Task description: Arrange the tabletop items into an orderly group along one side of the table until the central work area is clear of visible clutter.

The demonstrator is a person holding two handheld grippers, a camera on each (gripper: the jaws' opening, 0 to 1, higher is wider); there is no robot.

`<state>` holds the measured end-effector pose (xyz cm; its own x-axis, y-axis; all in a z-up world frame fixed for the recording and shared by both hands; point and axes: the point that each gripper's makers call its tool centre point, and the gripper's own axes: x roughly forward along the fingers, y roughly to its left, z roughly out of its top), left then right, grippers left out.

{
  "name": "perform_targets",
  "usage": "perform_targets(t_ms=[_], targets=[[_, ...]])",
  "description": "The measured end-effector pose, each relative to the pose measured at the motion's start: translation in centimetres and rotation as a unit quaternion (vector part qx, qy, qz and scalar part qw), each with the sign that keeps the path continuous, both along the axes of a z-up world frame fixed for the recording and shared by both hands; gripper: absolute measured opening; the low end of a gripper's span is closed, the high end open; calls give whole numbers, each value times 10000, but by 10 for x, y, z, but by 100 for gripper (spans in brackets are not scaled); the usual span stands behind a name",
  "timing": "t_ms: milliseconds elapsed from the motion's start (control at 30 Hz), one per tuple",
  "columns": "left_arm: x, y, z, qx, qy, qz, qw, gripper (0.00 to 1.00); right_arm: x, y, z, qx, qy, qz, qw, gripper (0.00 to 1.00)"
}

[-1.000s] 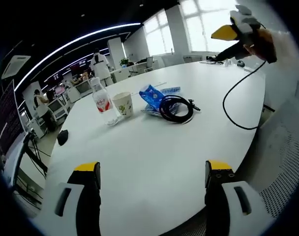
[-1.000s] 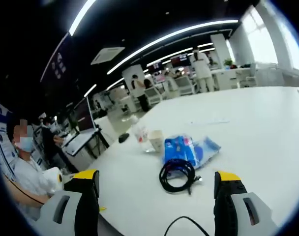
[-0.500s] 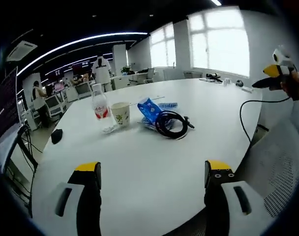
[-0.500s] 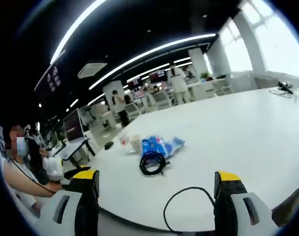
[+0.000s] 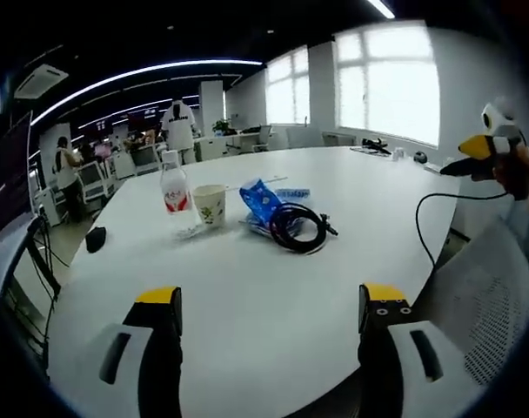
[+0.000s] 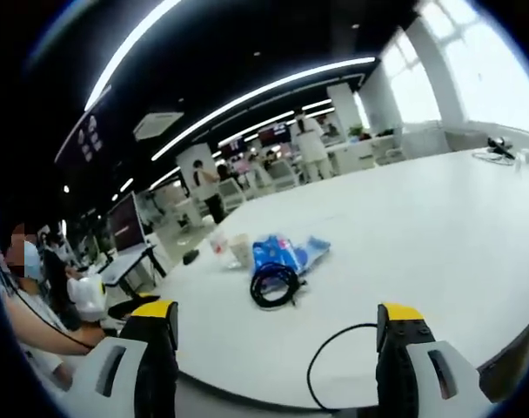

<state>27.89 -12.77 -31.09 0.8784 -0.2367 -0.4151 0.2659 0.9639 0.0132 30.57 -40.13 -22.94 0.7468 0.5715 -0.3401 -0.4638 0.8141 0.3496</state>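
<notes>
Open-plan office, dim overhead. Dark ceiling (image 5: pixel 117 35) crossed by long curved light strips (image 5: pixel 143 71), same strips (image 6: pixel 256 91) in the right gripper view. Ceiling air vent (image 6: pixel 157 124) beside them. Large bright windows (image 5: pixel 386 83) along the far wall, white pillar (image 5: pixel 210 103) between window bays. Big white round-edged bench (image 5: pixel 273 287) with bare surface in the foreground. Rows of desks with monitors and chairs (image 6: pixel 273 174) behind it. People standing (image 5: pixel 179 129) among the desks; one seated person (image 6: pixel 34 305) at the left edge.
</notes>
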Motion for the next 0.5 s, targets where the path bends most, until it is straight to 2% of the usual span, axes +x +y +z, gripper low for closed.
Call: perform_targets(t_ms=[67,233,333,500], targets=[[0,-3,2,-35,-20,-29,10000,84,3,-3,0,11,46,9,10000,95],[1,-2,4,-132,-54,3,9999,83,6,-7,1,-71,-81,-18,9999,95],[1,-4,2,-220,2,-19,9998,83,4,-17,-1,69,-26,-152,9999,95],[0,-2,-5,-126,118,-35,9998,84,7,-43,-22,102,93,-220,9997,93]])
